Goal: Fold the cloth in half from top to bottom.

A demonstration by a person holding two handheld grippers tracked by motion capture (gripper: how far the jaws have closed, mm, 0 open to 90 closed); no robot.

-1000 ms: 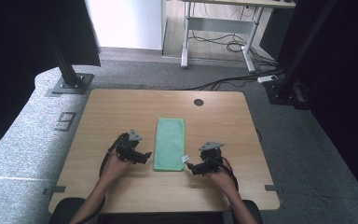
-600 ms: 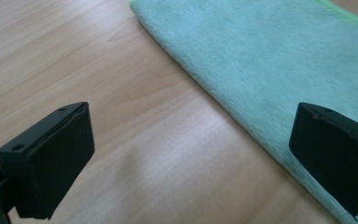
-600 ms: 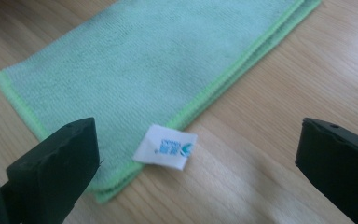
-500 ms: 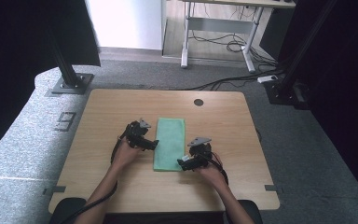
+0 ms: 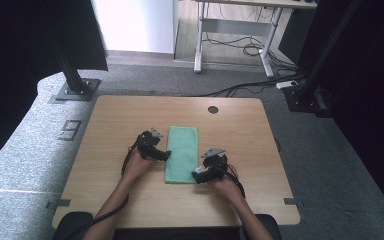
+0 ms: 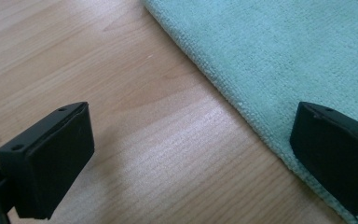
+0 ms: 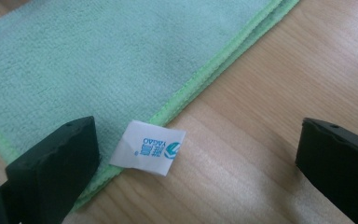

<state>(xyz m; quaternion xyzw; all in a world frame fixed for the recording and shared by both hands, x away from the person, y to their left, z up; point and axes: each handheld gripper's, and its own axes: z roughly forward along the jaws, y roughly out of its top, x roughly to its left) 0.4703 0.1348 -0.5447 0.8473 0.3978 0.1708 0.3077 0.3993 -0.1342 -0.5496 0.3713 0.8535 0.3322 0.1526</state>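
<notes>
My left gripper (image 5: 163, 154) and right gripper (image 5: 198, 174) both stood wide open, holding nothing, at 9 and 4 o'clock of the folded green microfibre cloth (image 5: 182, 152) lying mid-counter (image 5: 115, 120); closing carelessly might pinch only its label (image 7: 147, 147), or just one layer

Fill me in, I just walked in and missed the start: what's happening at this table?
A person holds a hand-held gripper in each hand at a light wooden table, working on a folded green microfibre towel lying flat. The left hand-held gripper, open, straddles the towel's left edge. The right hand-held gripper, also open, sits at the near right corner, by the small white label. Nothing is gripped yet.
</notes>
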